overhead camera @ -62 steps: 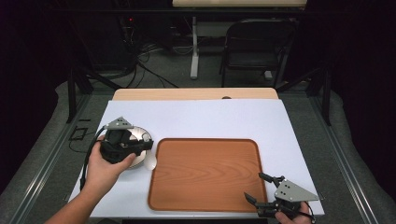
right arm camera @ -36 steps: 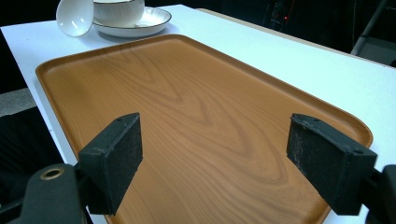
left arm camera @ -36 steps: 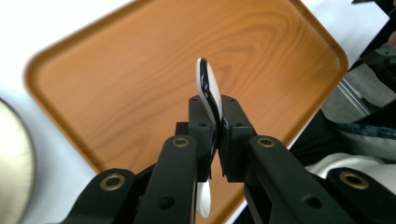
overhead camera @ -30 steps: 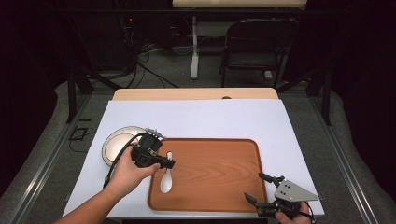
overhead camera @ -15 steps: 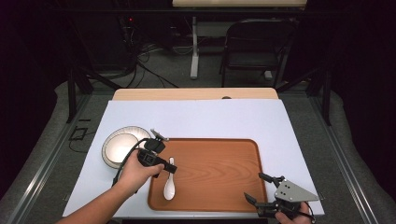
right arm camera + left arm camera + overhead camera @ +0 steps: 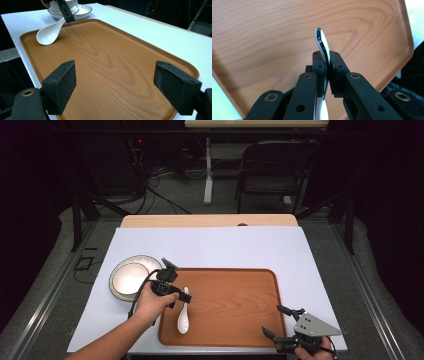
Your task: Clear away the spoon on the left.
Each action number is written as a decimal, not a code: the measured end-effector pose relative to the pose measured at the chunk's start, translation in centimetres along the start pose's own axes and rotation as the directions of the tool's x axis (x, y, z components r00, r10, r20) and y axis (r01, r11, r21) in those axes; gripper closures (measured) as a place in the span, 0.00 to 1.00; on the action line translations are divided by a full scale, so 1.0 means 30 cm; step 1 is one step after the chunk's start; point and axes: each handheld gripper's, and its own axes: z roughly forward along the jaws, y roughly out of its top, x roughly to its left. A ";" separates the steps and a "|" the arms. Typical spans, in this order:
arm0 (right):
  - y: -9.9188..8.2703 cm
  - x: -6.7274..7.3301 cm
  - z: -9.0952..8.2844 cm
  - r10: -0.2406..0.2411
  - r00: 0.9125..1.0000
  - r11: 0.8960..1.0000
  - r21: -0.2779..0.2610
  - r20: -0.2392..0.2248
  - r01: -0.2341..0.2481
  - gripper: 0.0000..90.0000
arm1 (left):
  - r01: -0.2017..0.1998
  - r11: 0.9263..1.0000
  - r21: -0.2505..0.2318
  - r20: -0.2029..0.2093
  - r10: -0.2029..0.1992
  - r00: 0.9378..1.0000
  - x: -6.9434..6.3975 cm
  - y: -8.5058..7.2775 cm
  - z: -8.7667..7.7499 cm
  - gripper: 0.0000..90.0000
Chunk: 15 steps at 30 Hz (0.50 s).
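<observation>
The left gripper (image 6: 172,290) has carried the white spoon (image 6: 183,312) from the bowl (image 6: 129,277) to the tray (image 6: 235,306); its jaws clamp the handle, bowl end resting on the wood. Release remains. The right gripper (image 6: 280,322) waits, jaws wide apart.

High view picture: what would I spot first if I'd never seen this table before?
Probably the big wooden tray in the middle of the white table top. Next comes the white spoon, pinched by its handle in the left gripper, its scoop low over the tray's left end. Beside the tray on the left sits a round white bowl, and the right gripper waits wide open at the tray's near right corner.
</observation>
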 end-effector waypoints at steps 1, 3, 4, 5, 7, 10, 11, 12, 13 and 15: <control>0.000 0.000 0.000 -0.001 1.000 1.000 0.000 0.000 0.001 0.20 | 0.016 1.000 -0.005 0.001 -0.016 1.000 0.004 0.000 0.006 0.93; 0.000 0.000 0.000 -0.001 1.000 1.000 -0.001 0.000 0.001 0.20 | 0.035 0.999 -0.005 0.004 -0.035 0.999 0.016 0.001 0.013 0.93; 0.000 0.000 -0.001 -0.001 1.000 1.000 0.000 0.000 0.001 0.20 | 0.042 0.999 -0.008 0.008 -0.042 0.999 0.022 0.001 0.015 0.93; 0.000 0.000 -0.001 -0.001 1.000 1.000 -0.001 0.000 0.001 0.20 | 0.060 0.998 -0.011 0.011 -0.060 0.998 0.031 0.000 0.021 0.92; 0.000 0.000 -0.001 -0.001 1.000 1.000 -0.001 0.000 0.001 0.20 | 0.065 0.998 -0.014 0.008 -0.065 0.998 0.035 -0.001 0.024 0.91; 0.000 0.000 -0.001 -0.001 1.000 1.000 -0.001 0.000 0.001 0.20 | 0.080 0.997 -0.019 0.010 -0.080 0.997 0.045 -0.001 0.031 0.91; 0.000 0.000 -0.001 -0.001 1.000 1.000 -0.001 -0.001 0.001 0.20 | 0.081 0.997 -0.016 0.012 -0.081 0.997 0.049 0.000 0.032 0.90; 0.000 0.000 -0.001 -0.001 1.000 1.000 -0.001 0.000 0.001 0.20 | 0.086 0.996 -0.017 0.012 -0.086 0.996 0.052 0.000 0.034 0.90; 0.000 0.000 0.000 -0.001 1.000 1.000 0.000 0.000 0.001 0.20 | 0.089 0.996 -0.022 0.007 -0.089 0.996 0.054 0.000 0.038 0.90; 0.000 0.001 -0.001 -0.001 1.000 1.000 0.000 -0.001 0.001 0.20 | 0.097 0.995 -0.018 0.012 -0.096 0.995 0.062 0.000 0.042 0.89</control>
